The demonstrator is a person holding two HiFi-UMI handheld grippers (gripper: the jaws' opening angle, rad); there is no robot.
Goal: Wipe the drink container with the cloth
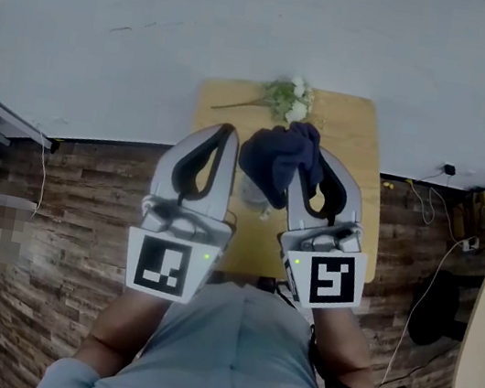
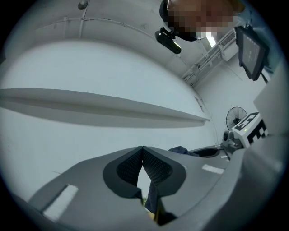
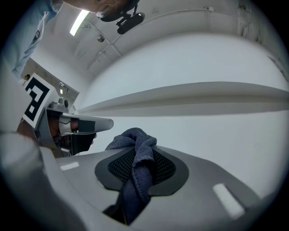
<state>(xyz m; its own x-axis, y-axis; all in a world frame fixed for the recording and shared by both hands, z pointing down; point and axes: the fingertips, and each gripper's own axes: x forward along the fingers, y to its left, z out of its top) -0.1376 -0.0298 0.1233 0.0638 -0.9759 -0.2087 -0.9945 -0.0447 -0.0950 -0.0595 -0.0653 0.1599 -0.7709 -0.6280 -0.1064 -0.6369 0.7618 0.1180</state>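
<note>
The right claw (image 3: 142, 146) is clamped on the cloth (image 3: 135, 176), a dark blue, nubbly towelling bunched like a rope between ribbed black pads. The left claw (image 2: 142, 150) has its tips pressed together on nothing. In the head view both point away from the person, side by side, and the cloth droops into the gap between them. Under that fold, over the pale wooden bench (image 1: 349, 170), shows a small clear shape that I take for the drink container (image 1: 255, 198). Its long axis cannot be made out. It lies below and slightly left of the right claw, which looks the nearer. White flowers (image 1: 289, 99) lie at the bench's far edge.
</note>
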